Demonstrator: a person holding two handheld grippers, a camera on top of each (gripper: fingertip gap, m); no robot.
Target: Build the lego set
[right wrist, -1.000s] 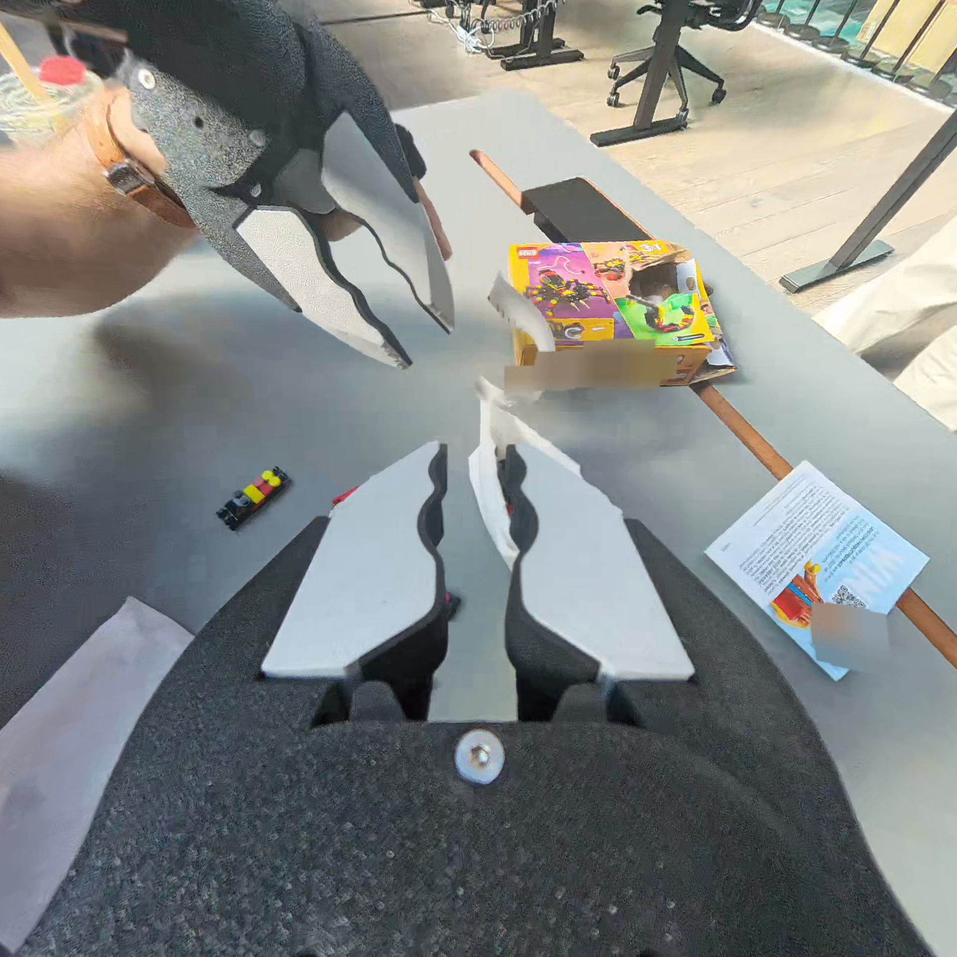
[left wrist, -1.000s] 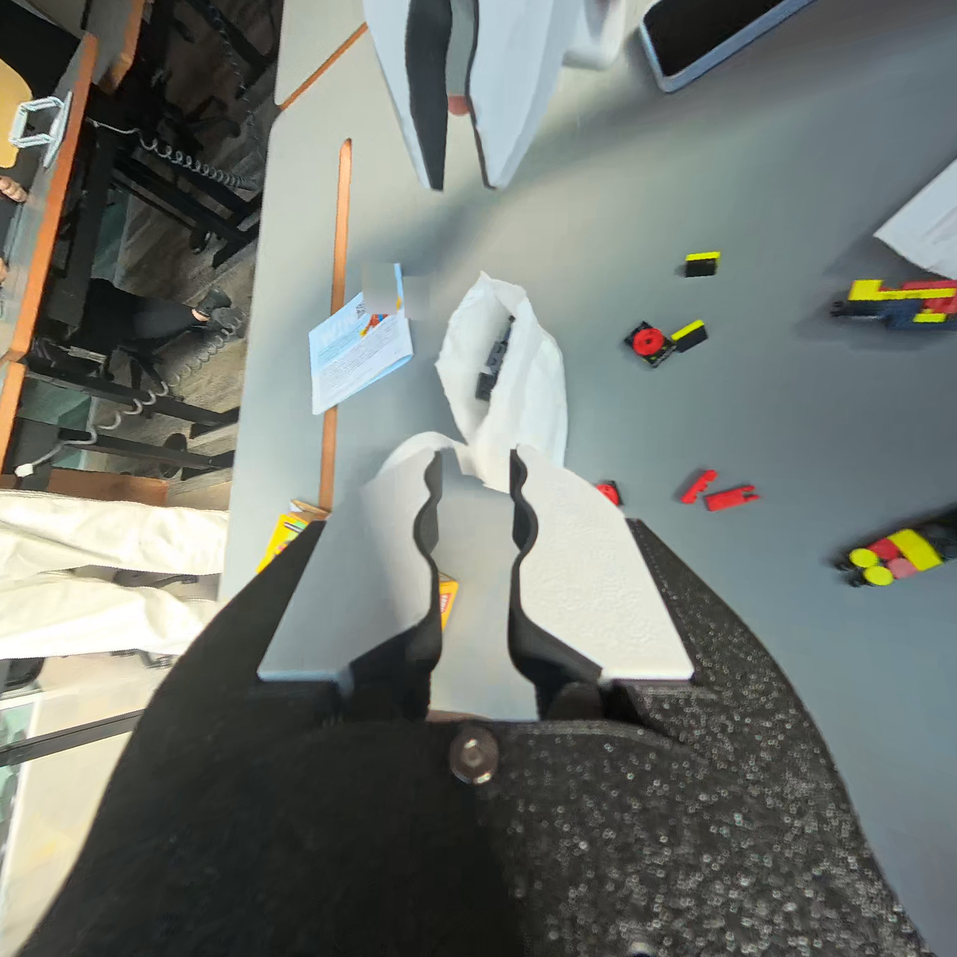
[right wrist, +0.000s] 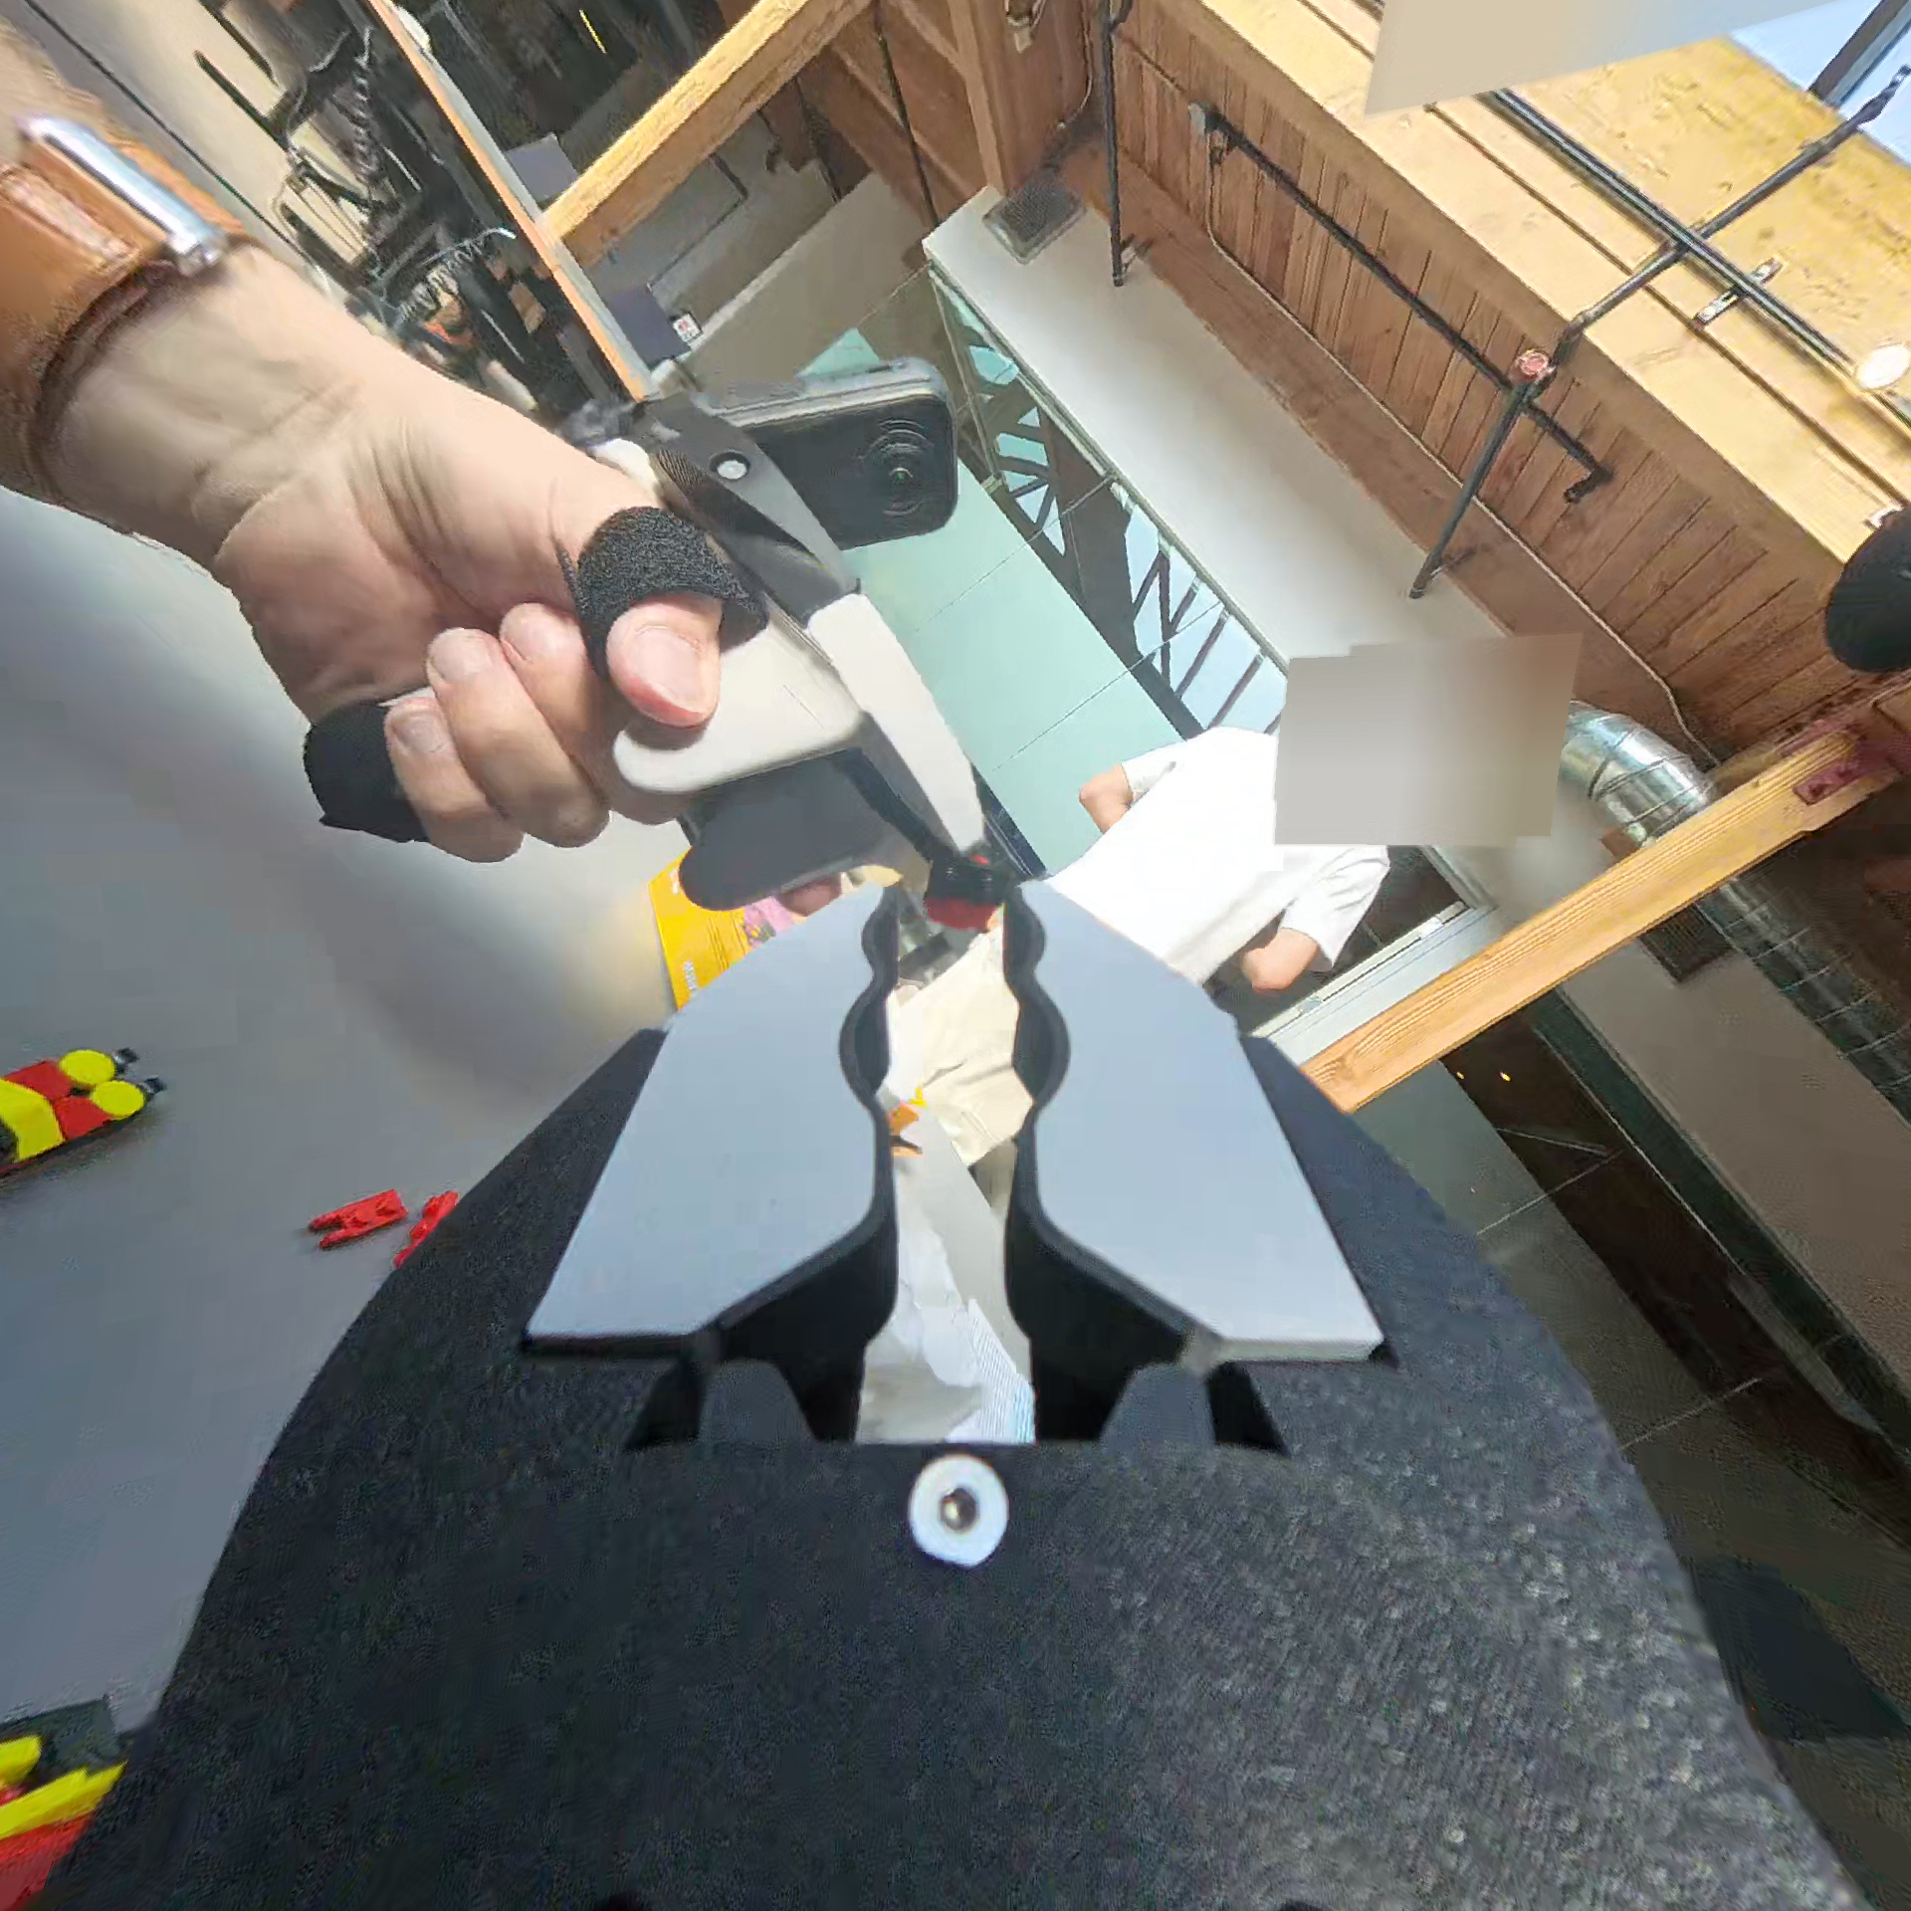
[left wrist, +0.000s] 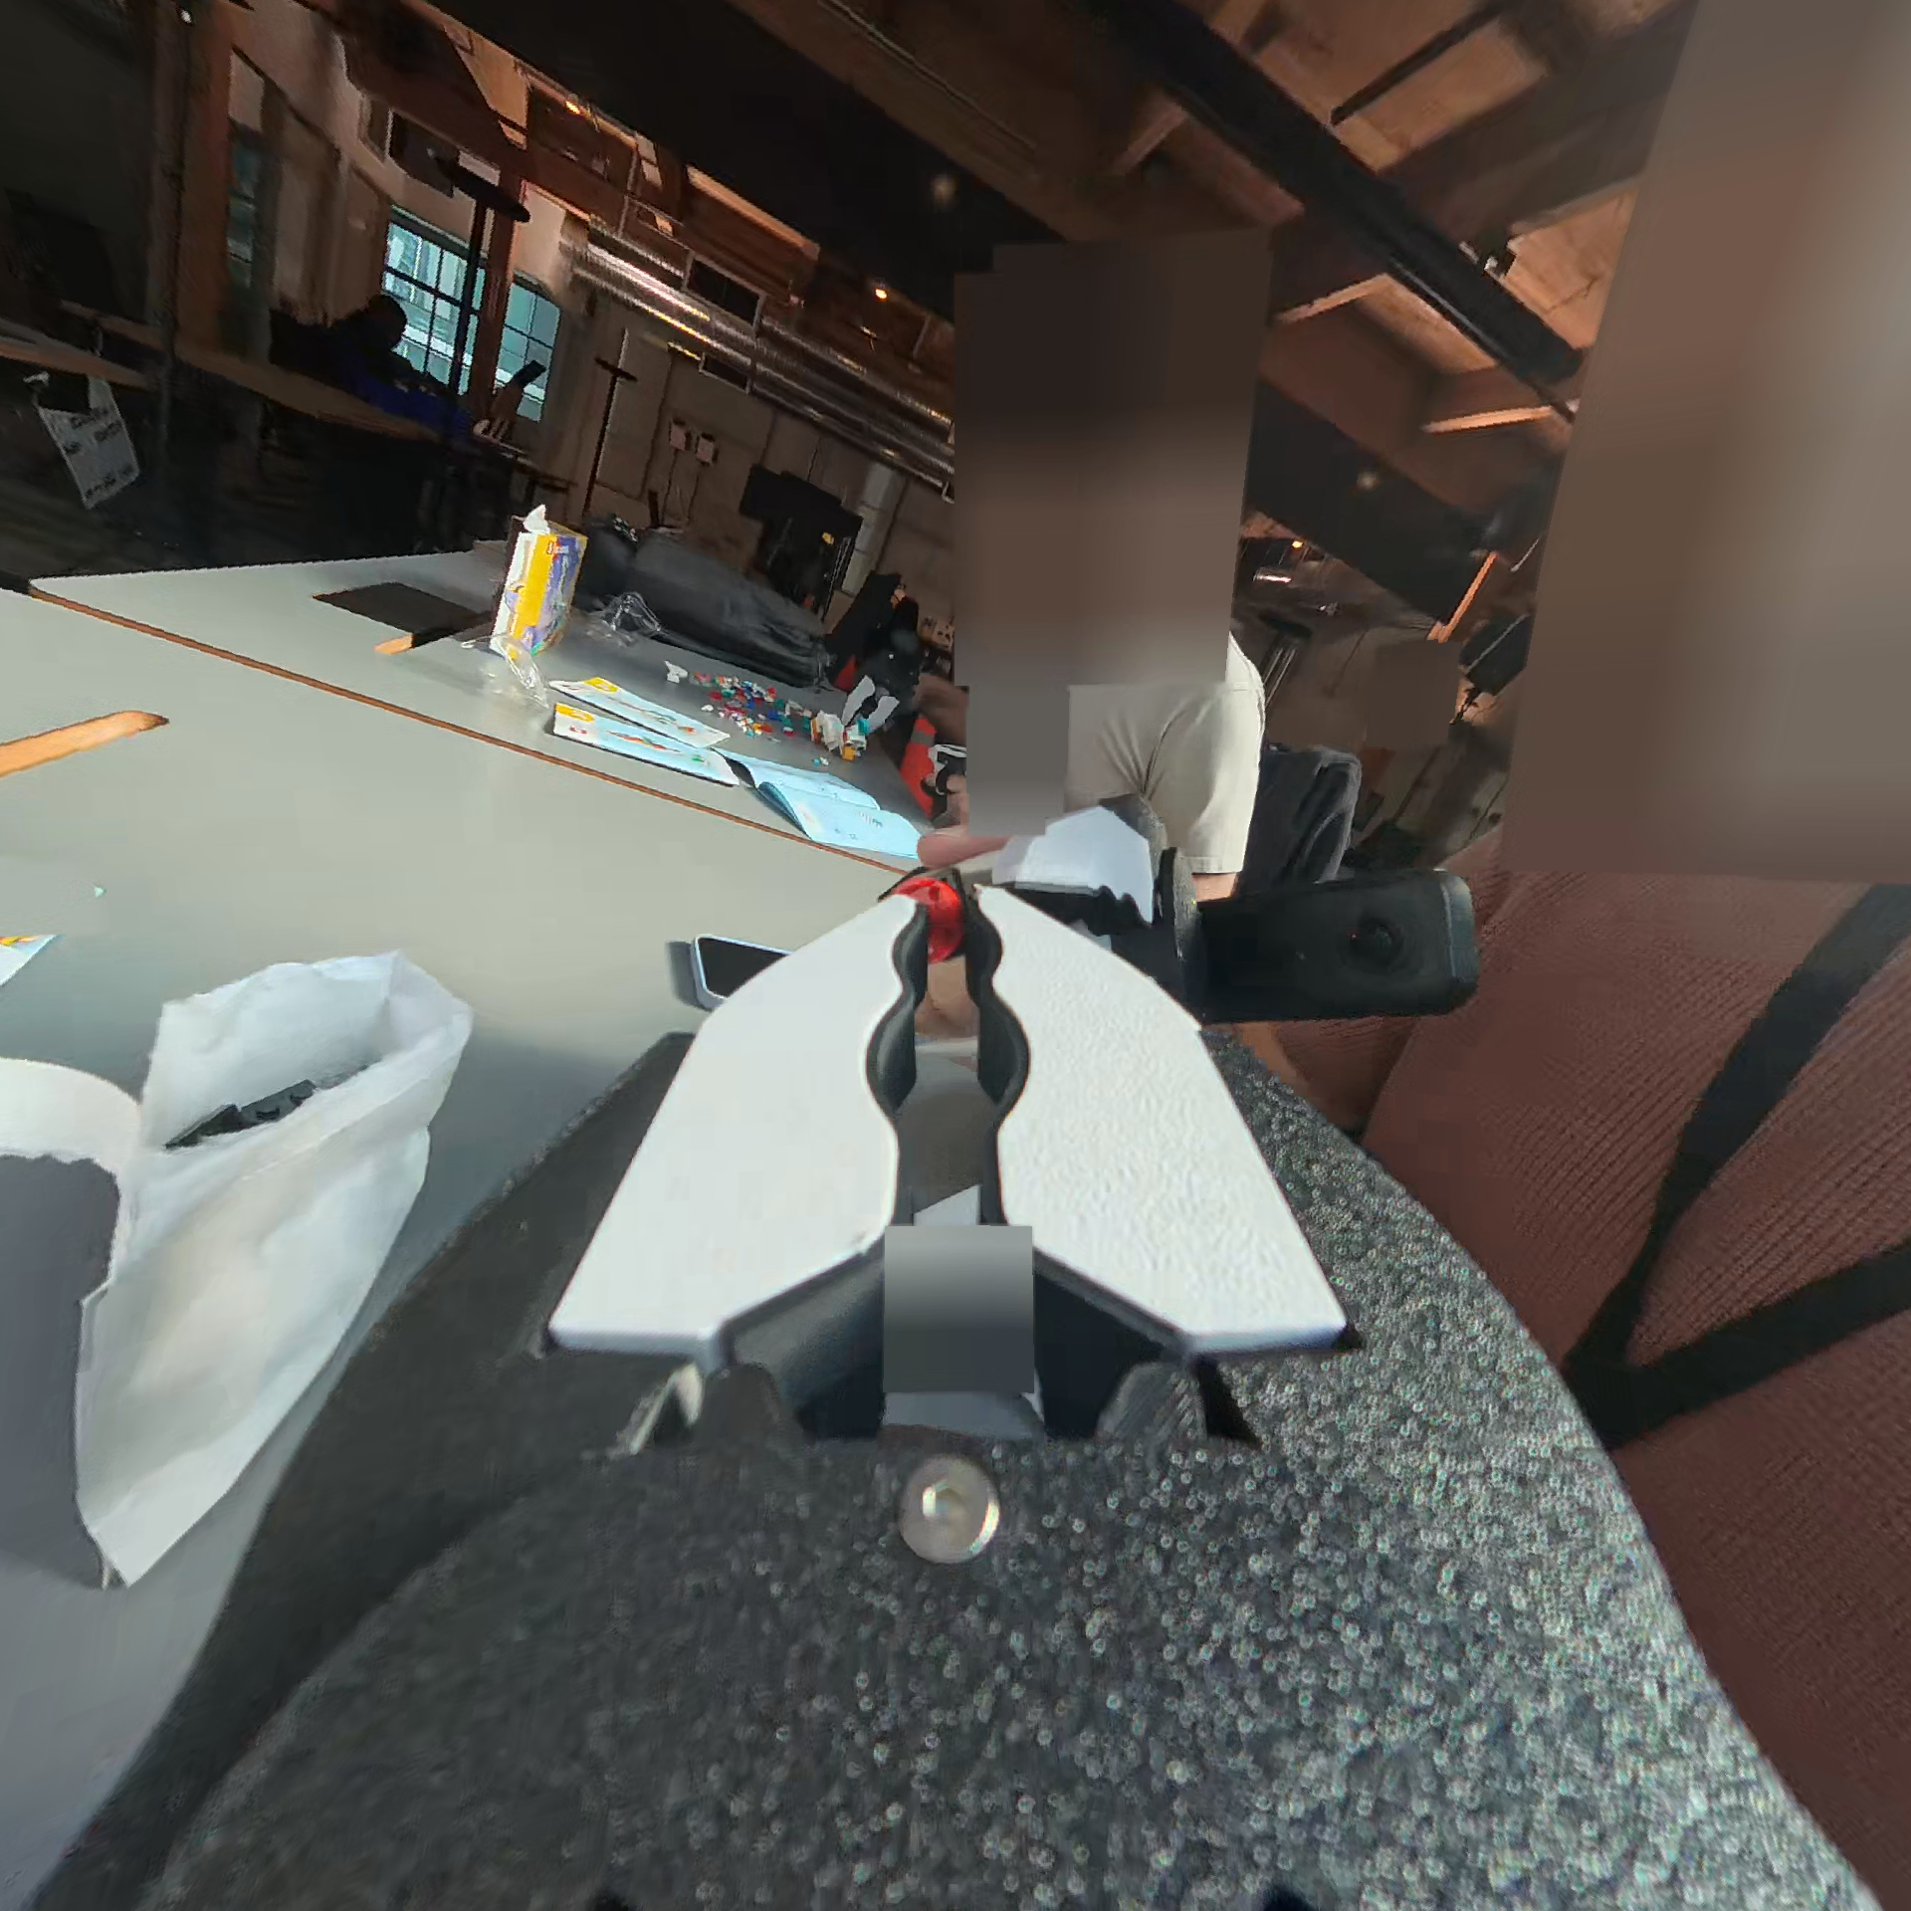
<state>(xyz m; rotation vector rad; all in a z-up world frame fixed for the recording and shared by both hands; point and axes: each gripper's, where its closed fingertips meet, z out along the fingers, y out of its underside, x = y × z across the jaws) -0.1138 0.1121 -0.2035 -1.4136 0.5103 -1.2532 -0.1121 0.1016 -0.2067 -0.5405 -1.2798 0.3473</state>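
Left wrist view shows the left gripper (left wrist: 946,923) pinching a small red piece (left wrist: 941,915) in mid-air, the right gripper (right wrist: 946,910) apparently parted beside it, while sub-assemblies (right wrist: 62,1106), loose red bits (right wrist: 383,1223) and a parts bag (left wrist: 264,1169) mean much remains.

Grey tabletop (left wrist: 310,827) below and left of the tool, wood-edged seam (left wrist: 496,739) running across it. Second grey table (left wrist: 259,589) ahead-left. Beyond that: dark hall, paned windows (left wrist: 424,274) far left giving daylight, exposed timber ceiling beams (left wrist: 1375,114) above, ducting (left wrist: 786,341) on the far wall. From the right tool: wood-plank wall (right wrist: 1448,341) ahead-right with black pipe (right wrist: 1375,279), glass panels (right wrist: 1044,579) straight ahead, silver duct (right wrist: 1624,765) right.
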